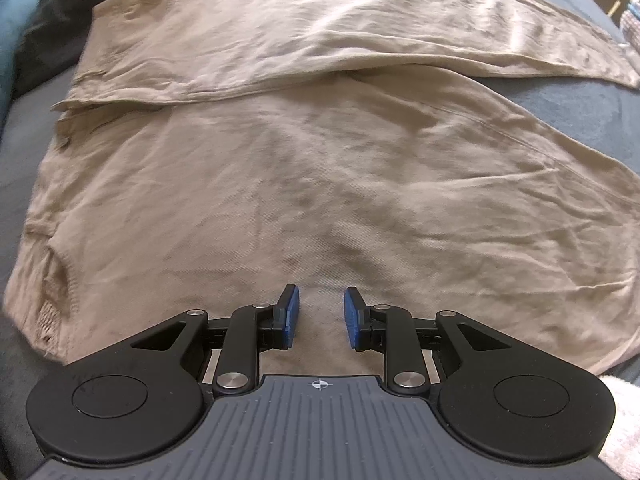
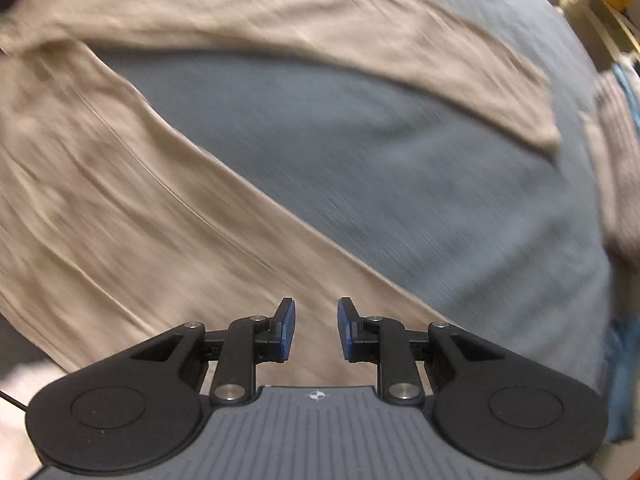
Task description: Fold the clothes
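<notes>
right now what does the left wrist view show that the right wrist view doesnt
Only the left wrist view shows the ribbed hem of the beige garment, a dark cloth beyond it, and the left gripper, open. Only the right wrist view, which is blurred, shows the right gripper, open, and a striped cloth at the right edge. Both show the beige garment spread on the grey-blue cover, with one sleeve stretched out.

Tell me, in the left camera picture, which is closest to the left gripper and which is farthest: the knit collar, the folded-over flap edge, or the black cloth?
From the left gripper, its jaws open over the tan garment:
1. Knit collar, low on the left.
2. Folded-over flap edge, across the middle, farther up.
3. Black cloth, far top left, beyond the garment.
</notes>
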